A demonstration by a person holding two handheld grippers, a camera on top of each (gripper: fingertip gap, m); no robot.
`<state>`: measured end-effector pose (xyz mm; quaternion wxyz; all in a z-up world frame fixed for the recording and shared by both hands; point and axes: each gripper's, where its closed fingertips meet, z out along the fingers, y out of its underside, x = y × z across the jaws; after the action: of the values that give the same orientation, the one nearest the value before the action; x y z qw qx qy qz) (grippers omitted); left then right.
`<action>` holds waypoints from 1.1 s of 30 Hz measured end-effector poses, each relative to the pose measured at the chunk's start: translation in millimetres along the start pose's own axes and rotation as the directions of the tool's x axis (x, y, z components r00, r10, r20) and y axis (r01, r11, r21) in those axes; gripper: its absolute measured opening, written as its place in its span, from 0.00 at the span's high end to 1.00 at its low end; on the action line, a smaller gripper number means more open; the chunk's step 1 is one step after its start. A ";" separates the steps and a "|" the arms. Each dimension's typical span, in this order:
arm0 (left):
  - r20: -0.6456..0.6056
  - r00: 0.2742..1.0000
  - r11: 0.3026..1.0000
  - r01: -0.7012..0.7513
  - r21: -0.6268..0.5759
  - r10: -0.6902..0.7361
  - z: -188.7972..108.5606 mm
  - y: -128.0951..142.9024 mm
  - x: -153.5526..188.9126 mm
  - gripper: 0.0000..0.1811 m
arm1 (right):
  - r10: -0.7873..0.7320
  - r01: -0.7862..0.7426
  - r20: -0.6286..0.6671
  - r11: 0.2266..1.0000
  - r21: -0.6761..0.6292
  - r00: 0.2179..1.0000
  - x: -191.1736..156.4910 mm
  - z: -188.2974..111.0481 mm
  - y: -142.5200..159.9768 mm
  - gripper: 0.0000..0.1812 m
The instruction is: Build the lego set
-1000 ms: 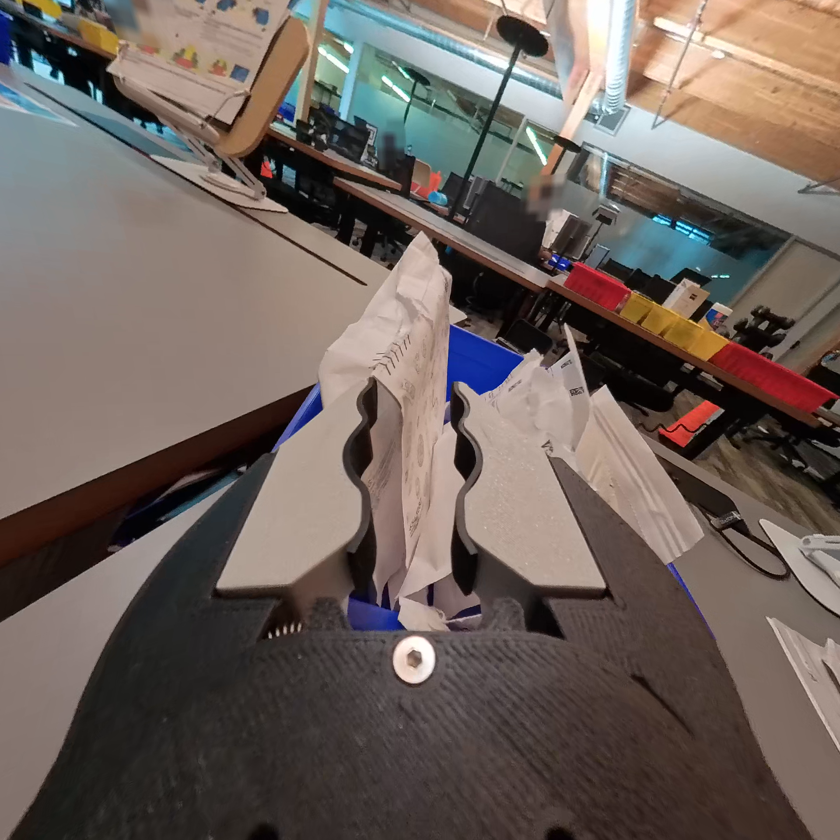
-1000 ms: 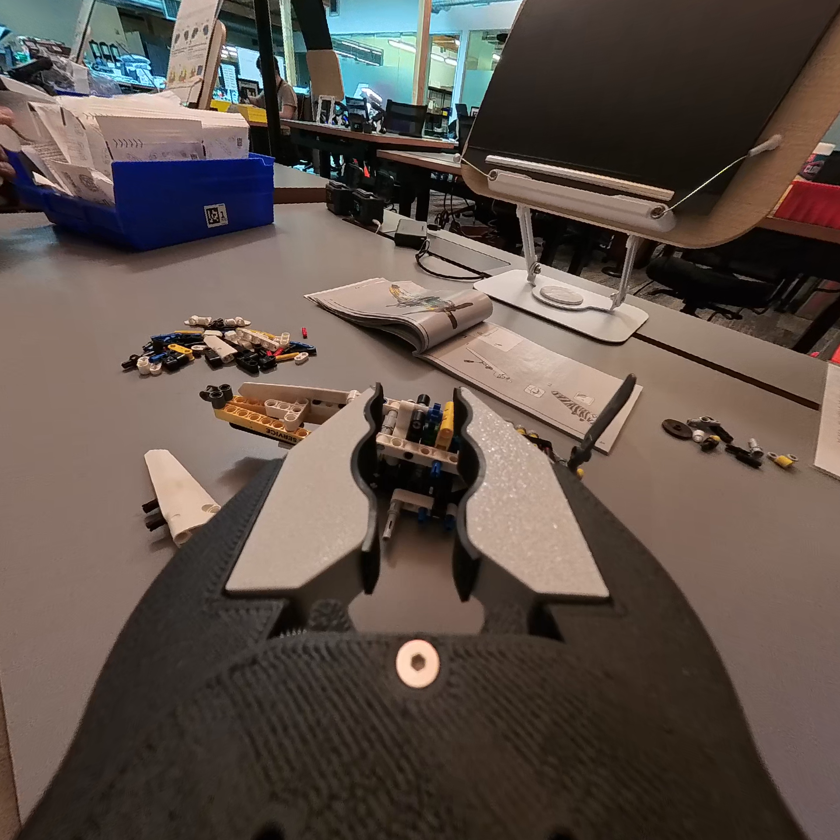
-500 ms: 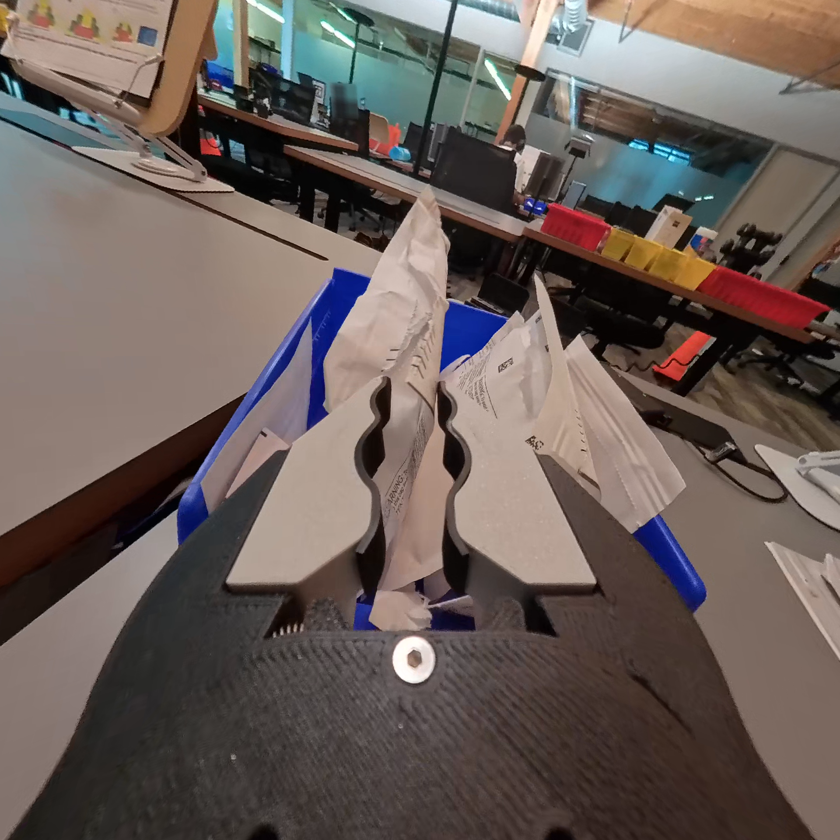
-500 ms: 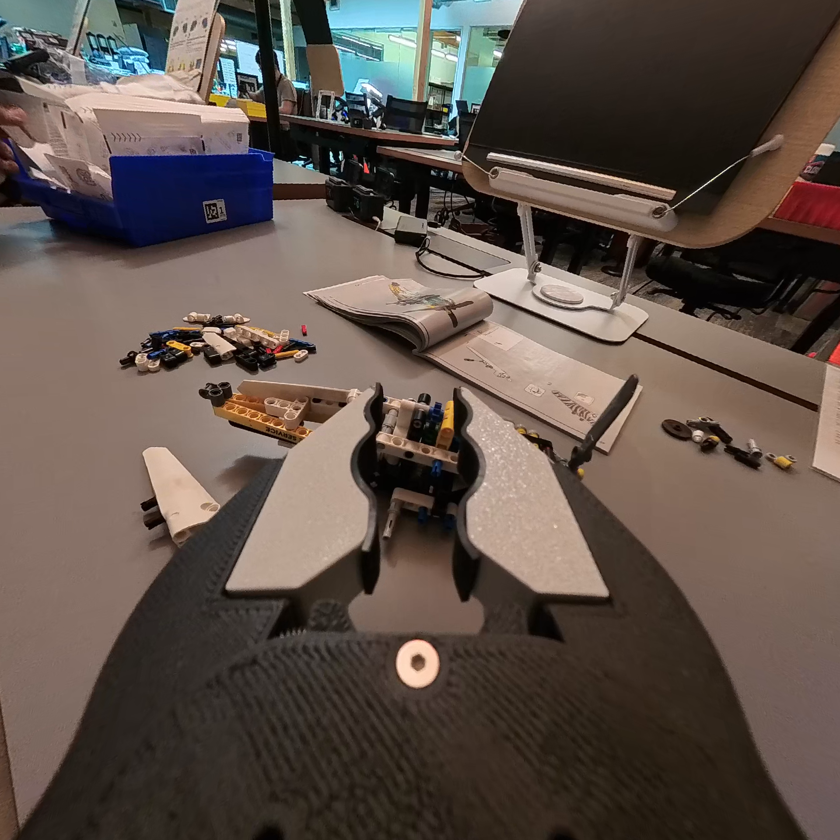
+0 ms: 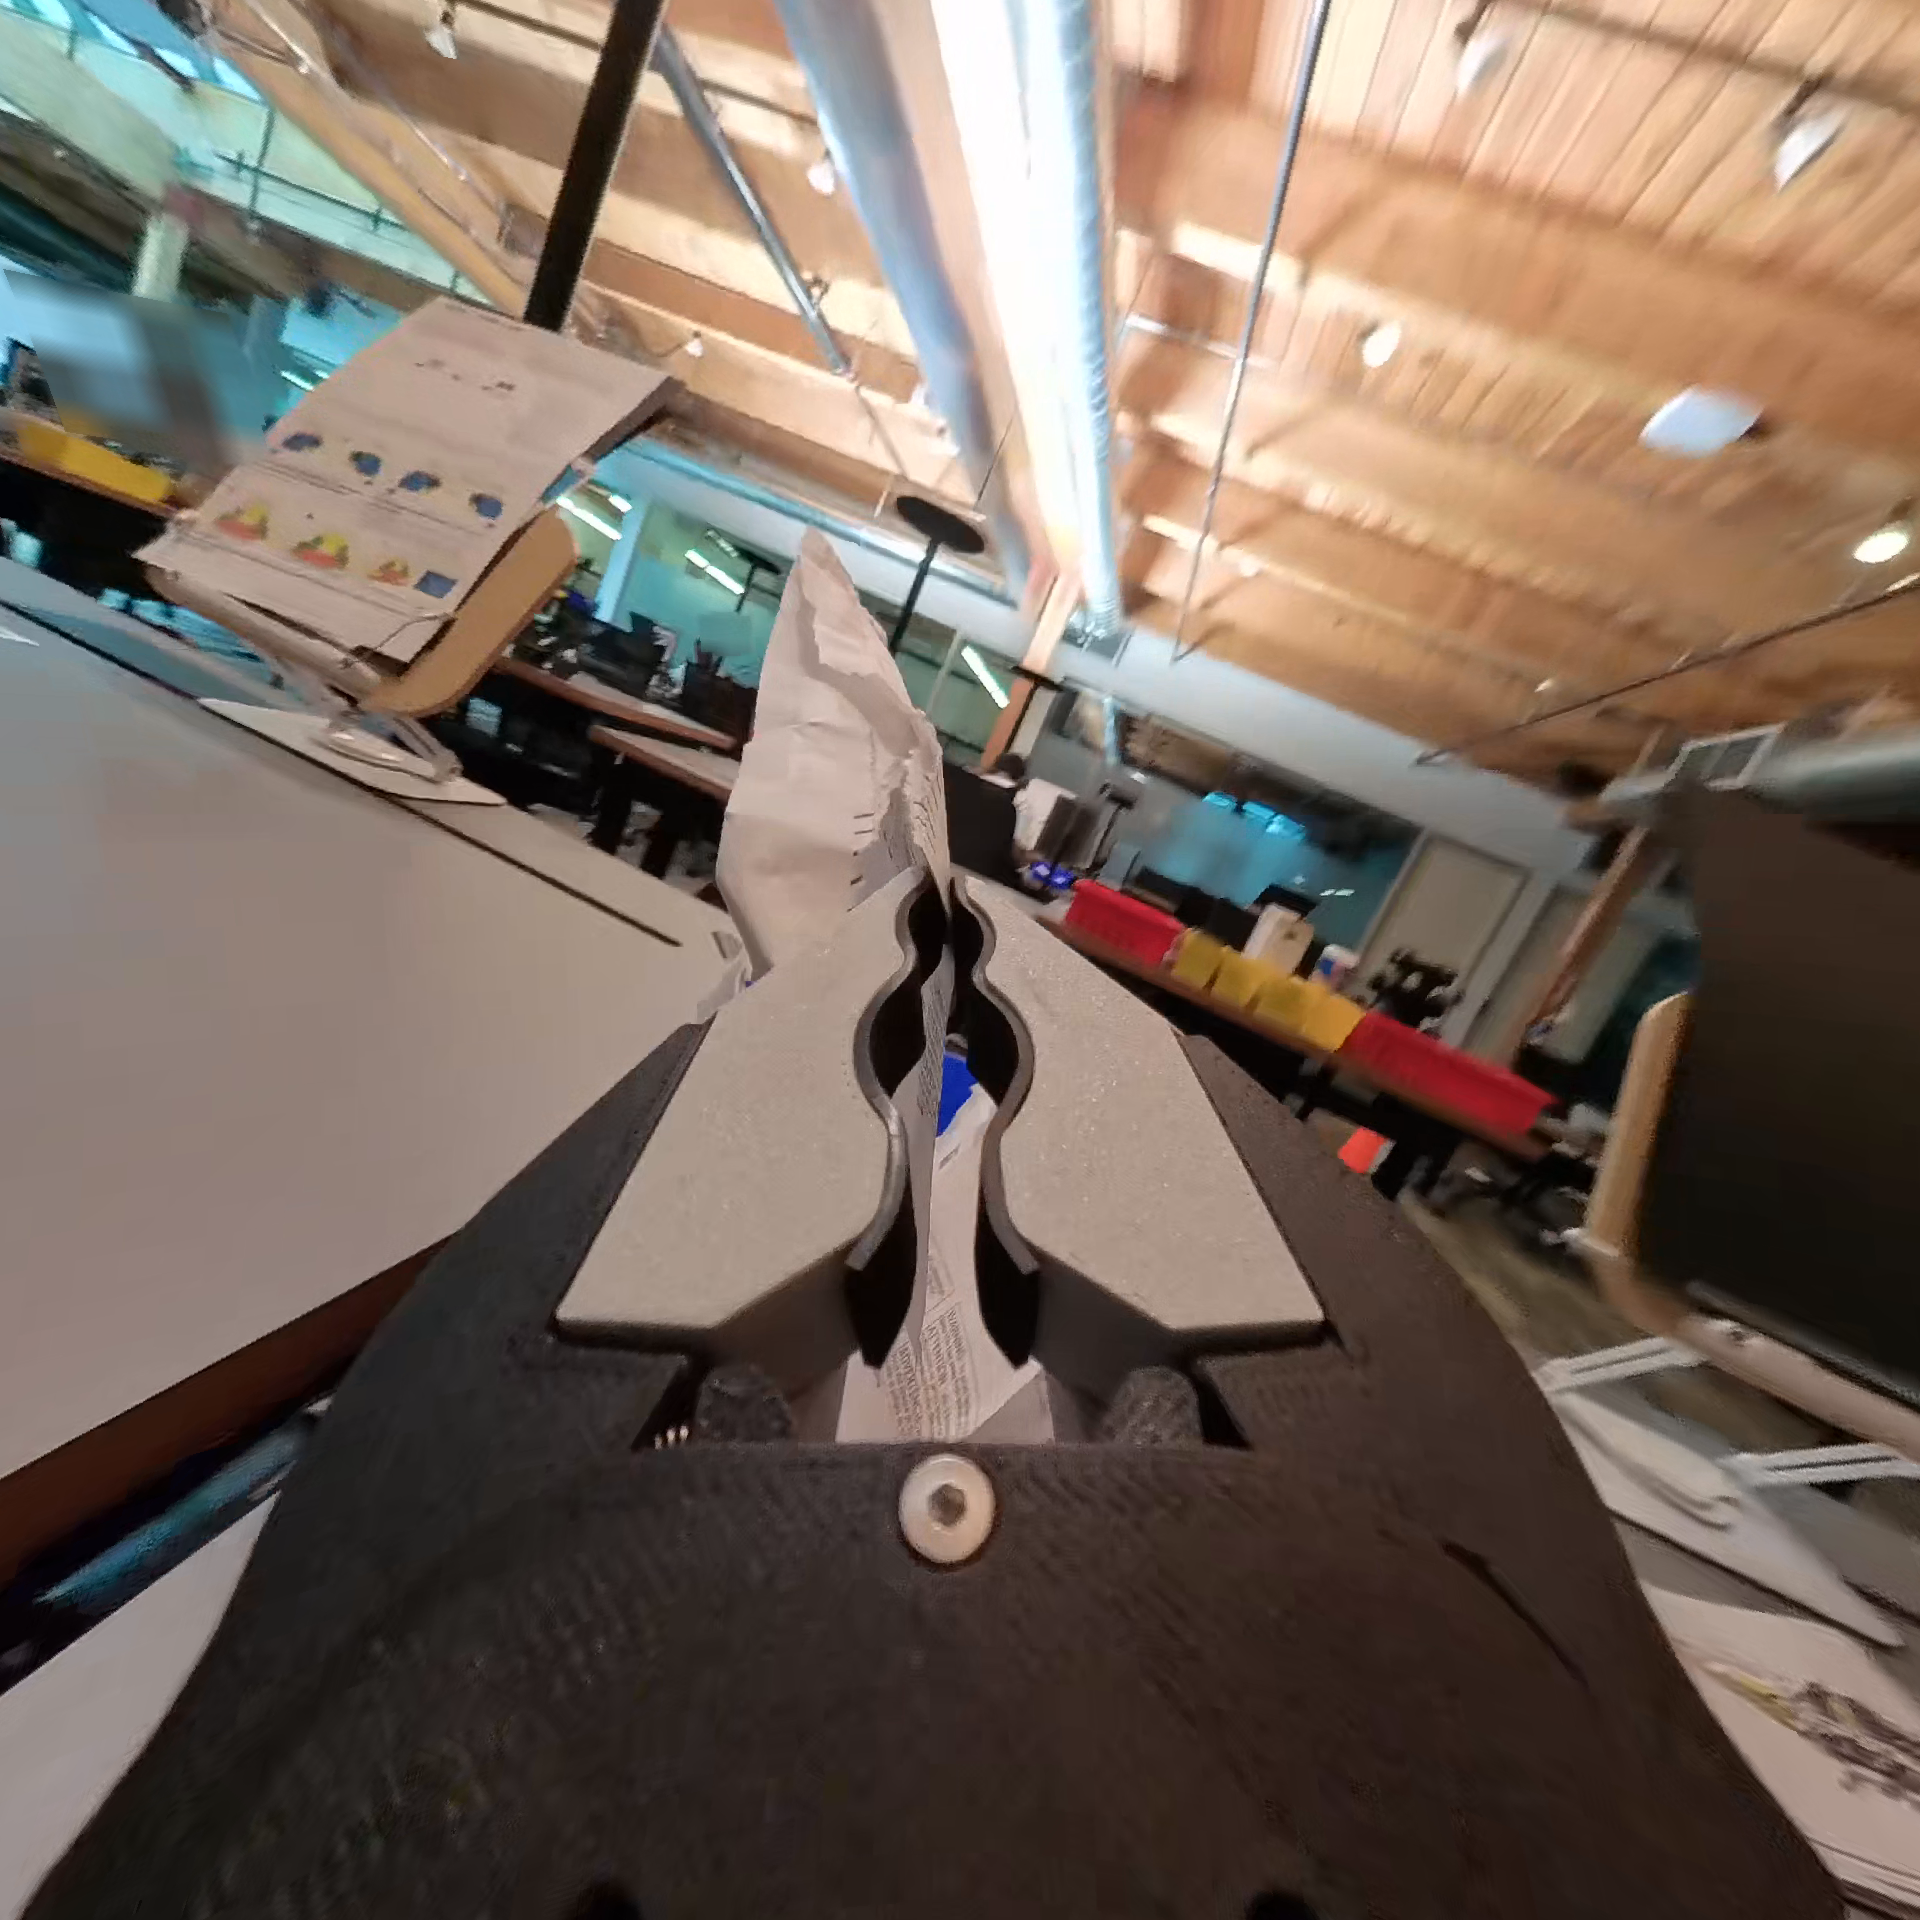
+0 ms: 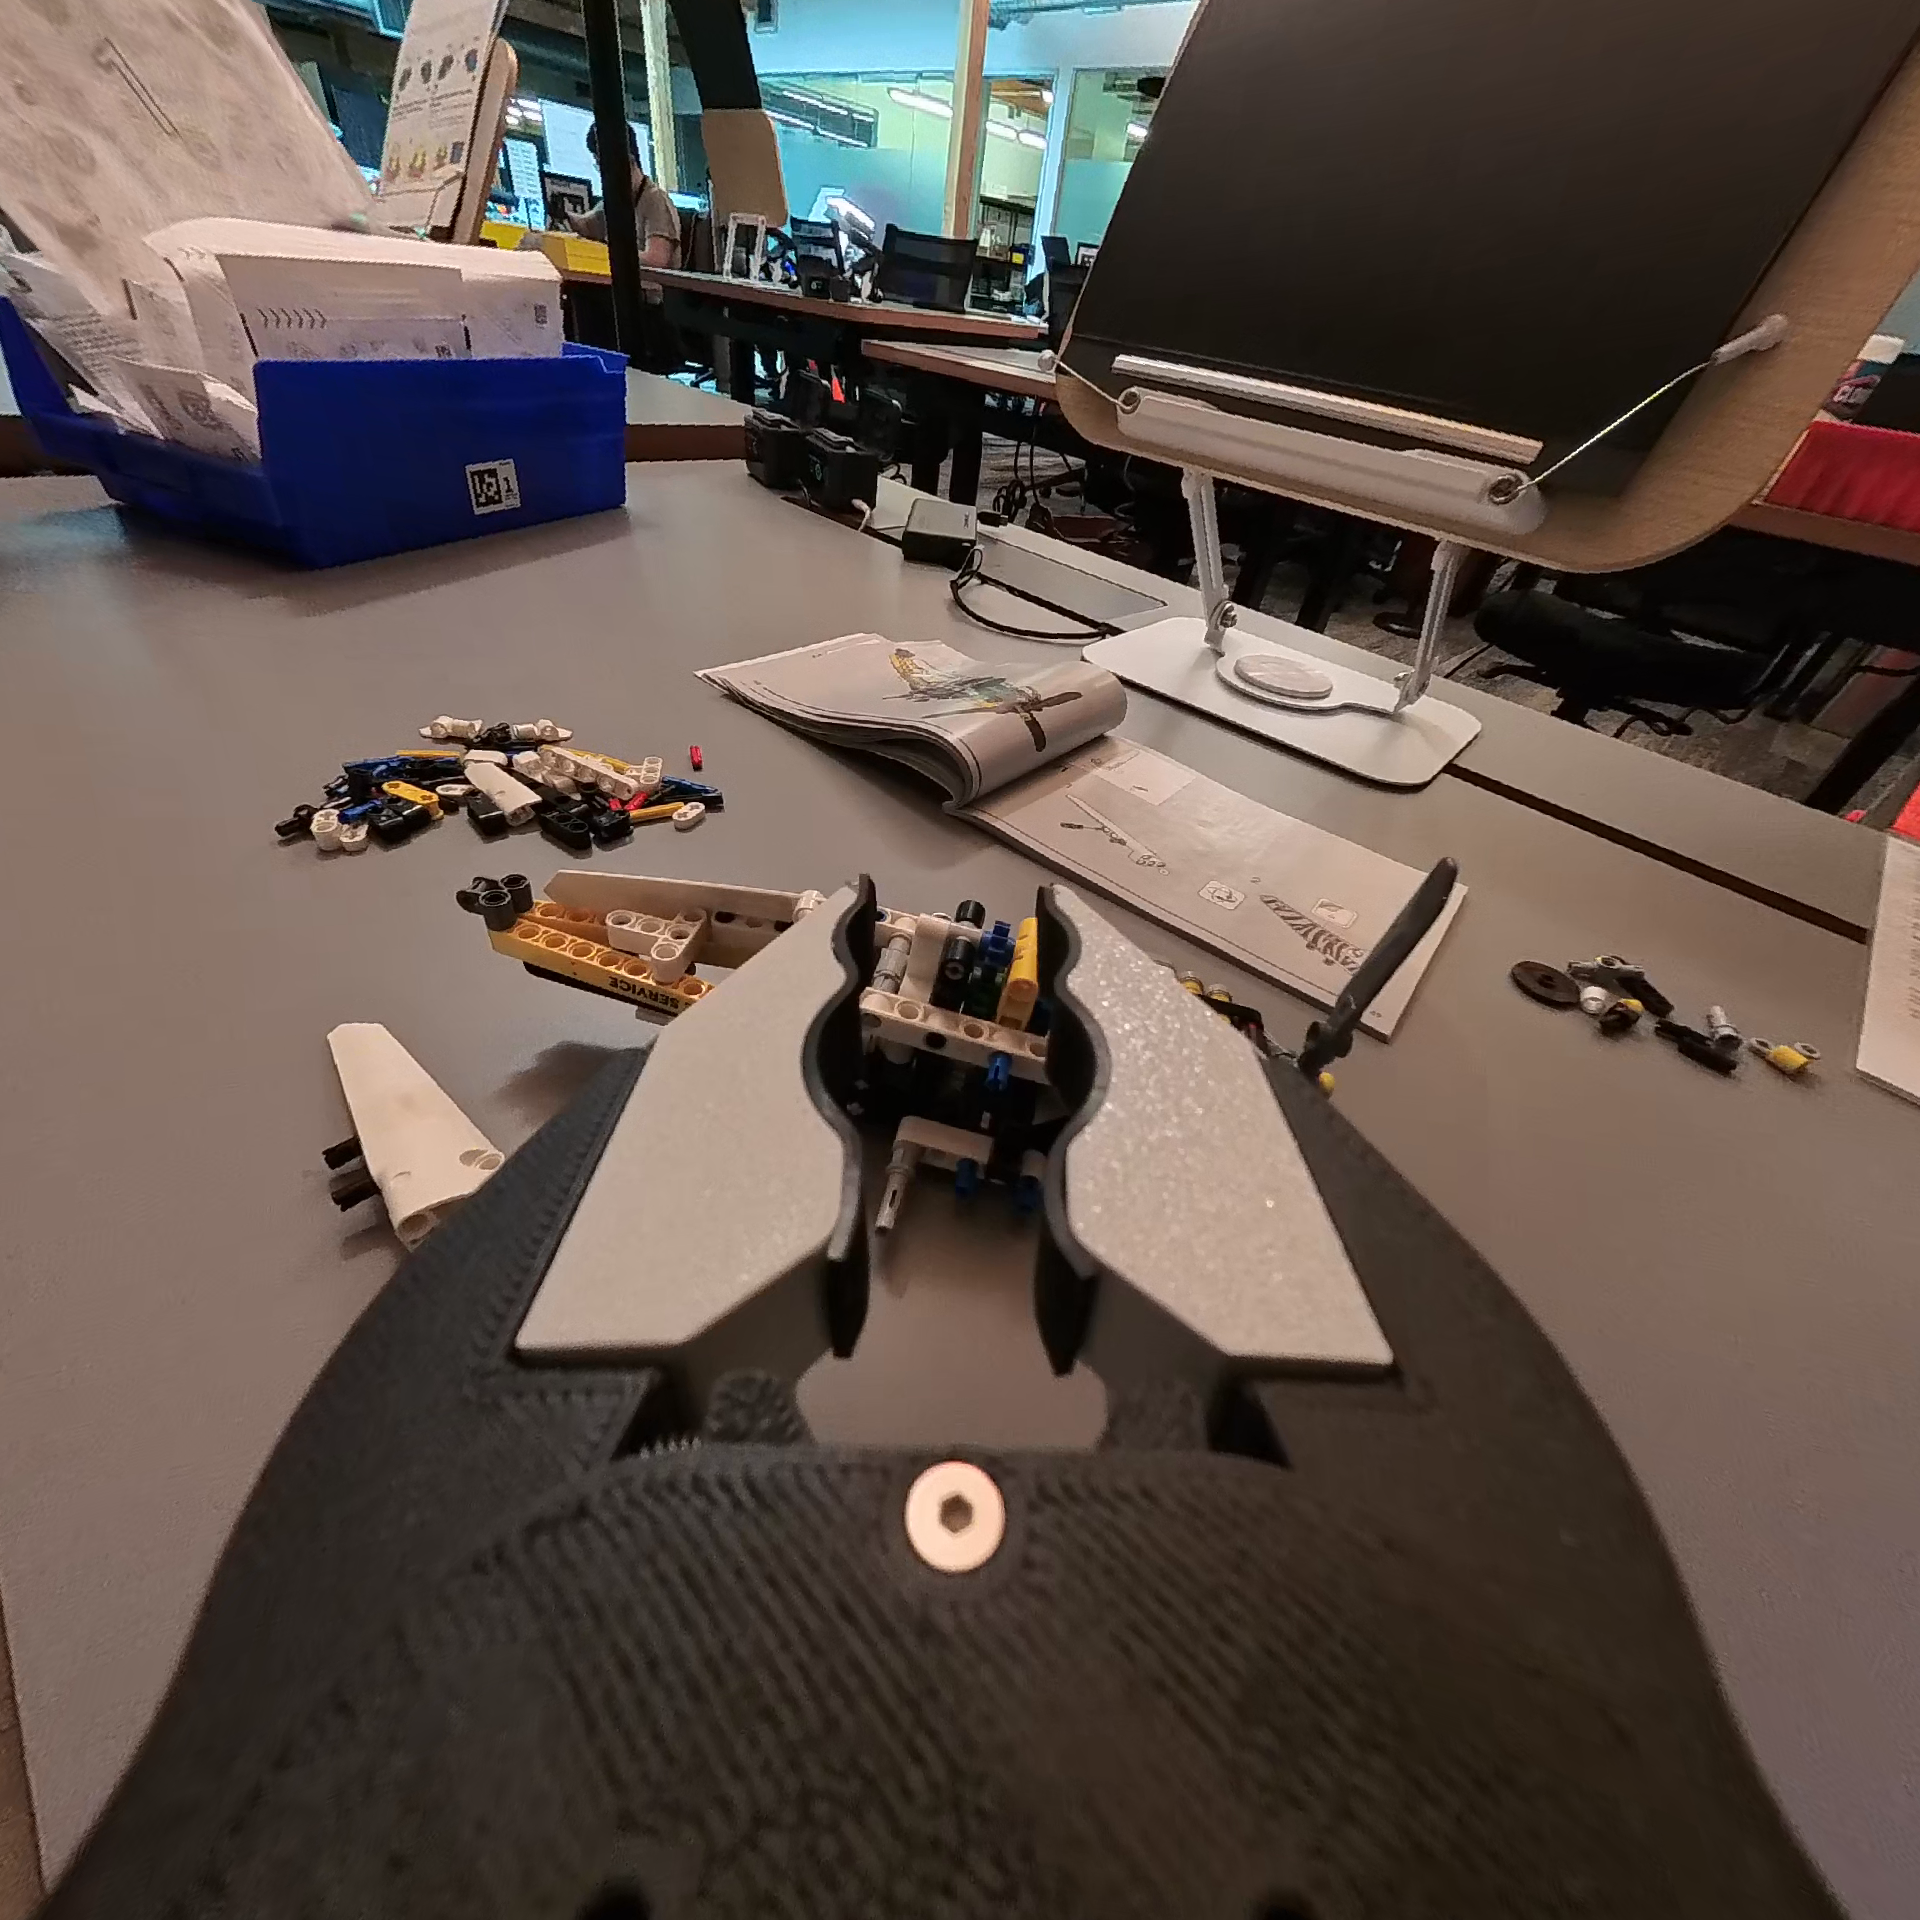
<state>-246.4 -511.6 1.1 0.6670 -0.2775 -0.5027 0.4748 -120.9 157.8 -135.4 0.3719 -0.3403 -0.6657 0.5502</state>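
Now, in the left wrist view, the left gripper (image 5: 940, 914) has its jaws nearly together, pinching a white paper bag (image 5: 831, 790) that rises toward 12 o'clock past the fingertips. Half a second ago the jaws were wider around the bag with the blue bin filling the frame below; now only a sliver of blue shows between the fingers, and the camera tilts up at the wooden ceiling. A book stand (image 5: 416, 540) sits at 10 o'clock.

In the right wrist view, nothing has moved. The right gripper (image 6: 951, 935) rests with jaws partly open around the lego model (image 6: 956, 997) on the table (image 6: 1558, 1195); whether the fingers touch it I cannot tell. Loose parts (image 6: 499, 779) lie at 11 o'clock, the bin (image 6: 364, 457) beyond them, with a blurred bag raised above it at the top left, and a manual (image 6: 1039, 758) at 1 o'clock.
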 end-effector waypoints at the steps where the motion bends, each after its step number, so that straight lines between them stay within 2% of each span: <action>1: -0.029 0.999 1.000 0.022 -0.002 -0.022 -2.4 -3.3 1.3 1.00 | 0.000 0.000 0.001 1.000 -0.001 1.000 -0.1 0.1 0.1 0.84; 3: -0.167 0.982 0.997 0.082 -0.016 -0.084 -6.3 -8.0 17.2 1.00 | -0.001 0.001 0.001 1.000 -0.003 1.000 -0.2 0.5 0.3 0.84; 5: -0.327 0.933 0.984 0.171 0.039 -0.149 -15.4 -25.4 38.7 1.00 | -0.003 0.003 -0.001 1.000 -0.002 1.000 -0.2 0.4 0.1 0.84; 6: -0.312 0.940 0.985 0.165 0.053 -0.140 -16.0 -28.6 39.3 1.00 | -0.003 0.003 -0.002 1.000 -0.002 1.000 0.0 0.5 0.1 0.84; 9: -0.192 0.973 0.992 -0.129 -0.004 0.126 -8.3 -11.3 45.5 1.00 | -0.001 0.001 -0.002 1.000 -0.002 1.000 0.1 0.6 0.1 0.84; 10: -0.222 0.961 0.983 -0.178 -0.035 0.166 -6.3 -4.2 56.2 1.00 | -0.001 0.001 -0.002 1.000 -0.002 1.000 0.2 0.7 0.0 0.84; 12: -0.321 0.942 0.993 -0.113 -0.033 0.097 -5.9 -4.6 80.3 1.00 | -0.001 0.001 -0.001 1.000 -0.003 1.000 0.0 0.8 0.1 0.84; 13: -0.305 0.947 0.993 -0.114 -0.035 0.098 -3.4 -4.0 82.7 1.00 | -0.002 0.002 -0.001 1.000 -0.002 1.000 -0.1 0.8 0.1 0.84; 15: -0.291 0.923 0.955 -0.285 -0.083 0.251 0.6 13.4 91.8 1.00 | -0.005 0.005 -0.003 1.000 0.001 1.000 0.0 0.5 -0.3 0.84; 16: -0.337 0.899 0.936 -0.333 -0.112 0.280 -0.2 22.7 102.2 1.00 | -0.005 0.005 -0.003 1.000 0.003 1.000 -0.1 0.3 -0.5 0.84; 17: -0.407 0.883 0.945 -0.306 -0.119 0.234 -3.4 24.6 116.7 1.00 | -0.006 0.006 -0.003 1.000 0.004 1.000 -0.1 0.2 -0.7 0.84; 19: -0.514 0.848 0.977 -0.196 -0.081 0.127 -12.9 10.9 141.6 1.00 | -0.005 0.005 -0.001 1.000 0.004 1.000 -0.1 0.3 -0.7 0.84; 20: -0.543 0.830 0.980 -0.189 -0.061 0.126 -17.1 6.1 150.2 1.00 | -0.005 0.005 -0.001 1.000 0.004 1.000 -0.2 0.3 -0.7 0.84; 23: -0.629 0.753 0.962 -0.271 -0.026 0.195 -32.7 5.1 175.6 1.00 | -0.008 0.008 -0.003 1.000 0.010 1.000 -0.2 -0.3 -1.3 0.84; 26: -0.755 0.631 0.970 -0.243 0.025 0.177 -58.2 -4.9 204.6 1.00 | -0.016 0.017 -0.021 0.999 0.032 1.000 2.1 -3.3 -4.2 0.85; 28: -0.806 0.561 0.968 -0.246 0.056 0.189 -73.6 -10.0 219.1 1.00 | -0.044 0.051 -0.091 0.995 0.081 0.995 7.9 -12.4 -14.5 0.90; 31: -0.868 0.454 0.960 -0.268 0.081 0.200 -97.2 -13.9 240.6 1.00 | -0.026 0.046 -0.080 0.963 0.265 0.997 -14.0 -31.2 -60.2 0.90; 33: -0.898 0.392 0.962 -0.251 0.103 0.198 -111.6 -20.2 255.7 1.00 | -0.094 0.108 -0.058 0.939 0.325 0.994 -38.1 -35.9 -94.4 0.89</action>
<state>-123.8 -274.4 84.3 0.7542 -0.5694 -0.0370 0.3250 -75.1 126.7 -42.7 0.4648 -0.2505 -0.5736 0.6262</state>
